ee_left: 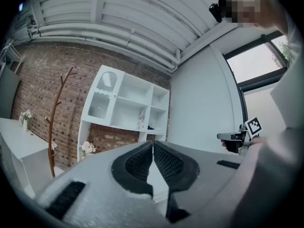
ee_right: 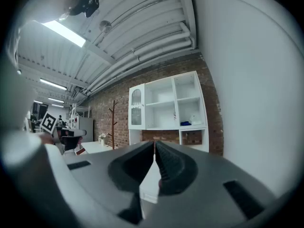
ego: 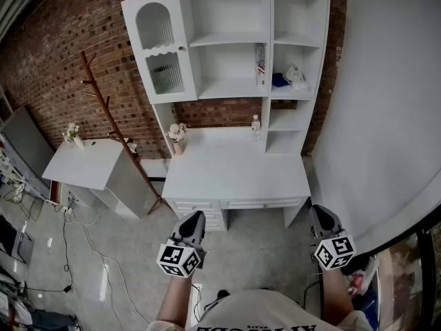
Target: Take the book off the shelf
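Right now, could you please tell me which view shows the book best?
The head view: the book stands upright in the shelf, largest there. Both gripper views show it only as a tiny sliver.

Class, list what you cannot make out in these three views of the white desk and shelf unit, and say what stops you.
- The book, head view: too small to read its cover.
- Inside the cabinet, head view: blurred by its ribbed glass door.
- The drawers, head view: closed fronts hide any contents.
- The white object beside the blue object, all views: too small to identify.
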A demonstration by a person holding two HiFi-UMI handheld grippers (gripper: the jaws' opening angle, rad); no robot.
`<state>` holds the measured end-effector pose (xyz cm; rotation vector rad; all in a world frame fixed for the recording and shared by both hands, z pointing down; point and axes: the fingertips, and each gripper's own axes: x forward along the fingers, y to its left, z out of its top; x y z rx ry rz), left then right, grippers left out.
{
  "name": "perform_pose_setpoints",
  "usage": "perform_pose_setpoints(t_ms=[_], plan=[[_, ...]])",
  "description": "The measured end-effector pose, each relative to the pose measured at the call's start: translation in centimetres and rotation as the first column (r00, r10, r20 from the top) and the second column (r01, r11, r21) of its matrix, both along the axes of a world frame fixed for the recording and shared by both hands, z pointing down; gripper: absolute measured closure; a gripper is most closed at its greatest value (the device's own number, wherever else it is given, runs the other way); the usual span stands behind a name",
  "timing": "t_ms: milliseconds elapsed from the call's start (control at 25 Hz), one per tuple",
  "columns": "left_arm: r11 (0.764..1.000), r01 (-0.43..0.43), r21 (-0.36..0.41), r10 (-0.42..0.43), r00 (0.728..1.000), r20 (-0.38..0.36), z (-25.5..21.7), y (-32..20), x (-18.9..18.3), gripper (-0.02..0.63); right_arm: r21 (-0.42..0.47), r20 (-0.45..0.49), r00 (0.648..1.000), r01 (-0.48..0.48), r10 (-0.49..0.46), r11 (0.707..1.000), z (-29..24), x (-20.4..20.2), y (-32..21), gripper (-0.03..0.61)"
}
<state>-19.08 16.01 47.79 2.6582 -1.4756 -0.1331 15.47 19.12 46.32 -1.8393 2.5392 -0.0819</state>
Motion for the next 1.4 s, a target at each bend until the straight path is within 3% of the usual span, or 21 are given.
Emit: perform_pose_setpoints(t_ms=[720, 1400], plan=[[1.000, -0.010, -0.007, 0.010, 1.000, -0.010, 0.6, 0.2, -1.0, 0.584, 0.014, -0.007, 1.000, 0.002, -0.001, 1.000, -0.6, -1.7, 0.0, 0.545], [0.997, -0.070, -0.028, 0.070, 0.998, -0.004, 1.8, 0.4, -6.0, 0.584, 0.019, -0.035, 0.998, -0.047, 0.048, 0.999, -0.8, -7.1, 0.6, 0.543]])
